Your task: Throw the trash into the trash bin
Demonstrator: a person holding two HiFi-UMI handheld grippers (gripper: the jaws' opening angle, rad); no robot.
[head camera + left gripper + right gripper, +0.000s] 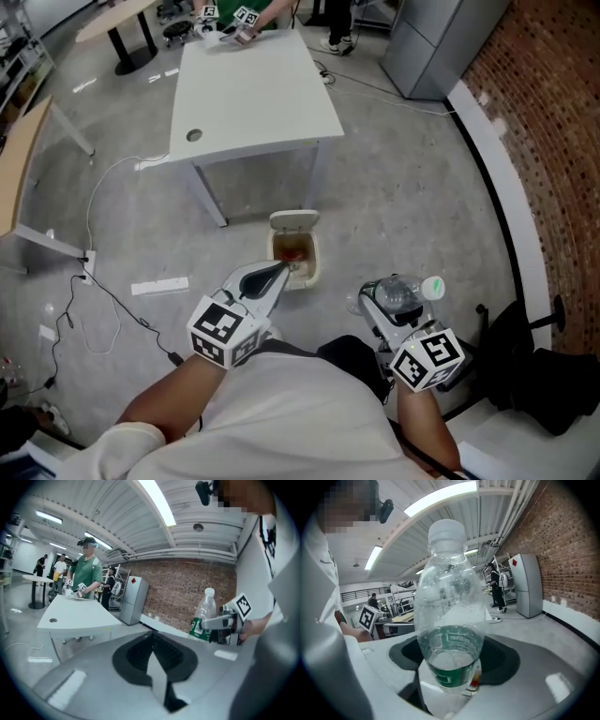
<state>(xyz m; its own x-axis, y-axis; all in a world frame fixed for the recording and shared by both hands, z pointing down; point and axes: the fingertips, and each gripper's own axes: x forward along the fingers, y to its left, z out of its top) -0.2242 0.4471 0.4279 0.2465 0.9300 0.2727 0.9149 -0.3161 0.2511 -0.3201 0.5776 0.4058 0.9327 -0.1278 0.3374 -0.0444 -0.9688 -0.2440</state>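
A clear plastic bottle (401, 292) with a green label and a pale cap is held in my right gripper (384, 306), which is shut on it at the lower right of the head view. The bottle (449, 616) fills the right gripper view, standing upright between the jaws. A small beige trash bin (315, 263) with its lid (292, 221) open stands on the floor by the table leg, with something reddish inside. My left gripper (284, 270) is shut and empty, its tips just over the bin's near rim. The left gripper view shows the bottle (205, 613) at the right.
A white table (253, 94) stands beyond the bin; a person in green (86, 573) works at its far end. A grey cabinet (441, 42) stands against the brick wall at the right. Cables (94, 309) lie on the floor at the left. A black bag (539, 361) sits at the lower right.
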